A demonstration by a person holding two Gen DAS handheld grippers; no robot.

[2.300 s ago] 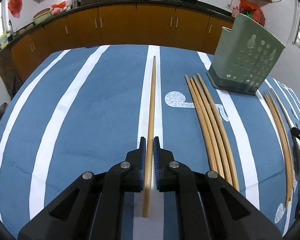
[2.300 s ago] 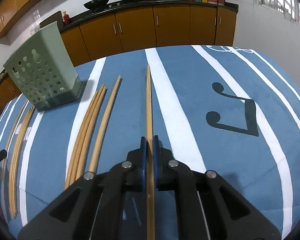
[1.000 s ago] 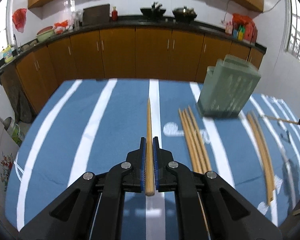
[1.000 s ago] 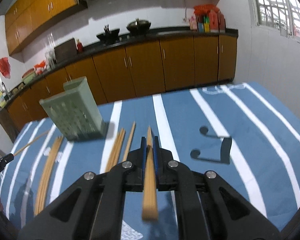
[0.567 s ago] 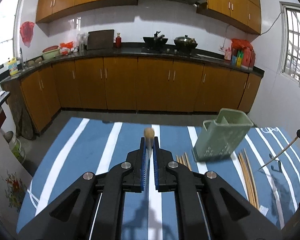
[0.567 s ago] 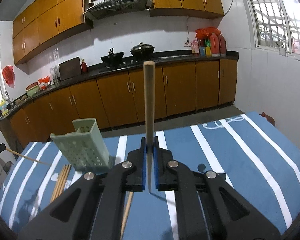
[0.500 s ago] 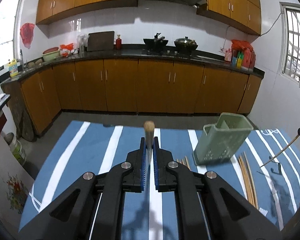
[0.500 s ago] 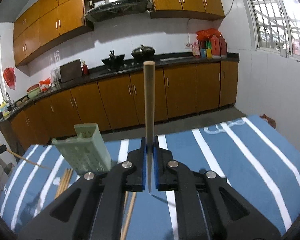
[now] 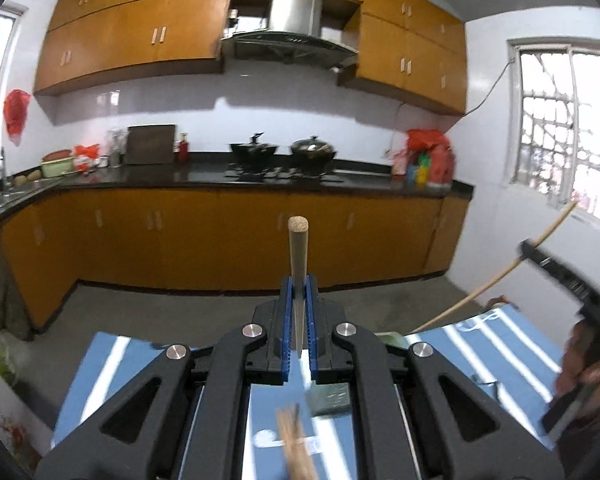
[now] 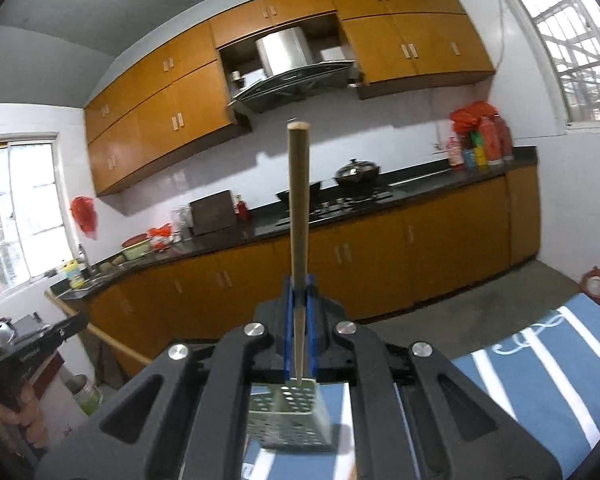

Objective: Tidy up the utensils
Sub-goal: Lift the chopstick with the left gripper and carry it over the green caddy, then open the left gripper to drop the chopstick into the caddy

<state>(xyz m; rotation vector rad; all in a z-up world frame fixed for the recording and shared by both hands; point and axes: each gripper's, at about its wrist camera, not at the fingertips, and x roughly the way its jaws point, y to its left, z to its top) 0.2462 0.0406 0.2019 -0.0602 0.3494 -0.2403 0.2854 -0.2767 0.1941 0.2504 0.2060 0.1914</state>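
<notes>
Both grippers, left [image 9: 299,320] and right [image 10: 299,320], pinch a chopstick [image 9: 298,252] each, raised over the holder [image 10: 290,416]. They look light, stiff, slippery; you're gripping near the thin end.

No legible text, label, brand, number or sign appears in either view; all printed surfaces are too blurred.

Orange cabinets [image 9: 148,36] span the top and middle of both views. Range hood [image 9: 292,32] top centre. Black counter [image 9: 160,178] across the middle carries two woks [image 9: 284,150], a dark board [image 9: 151,145], a red bottle [image 9: 183,148]. Red bag [image 9: 17,110] hangs at left. Window [image 9: 560,128] at right. Blue striped cloth [image 10: 548,356] lower right.
</notes>
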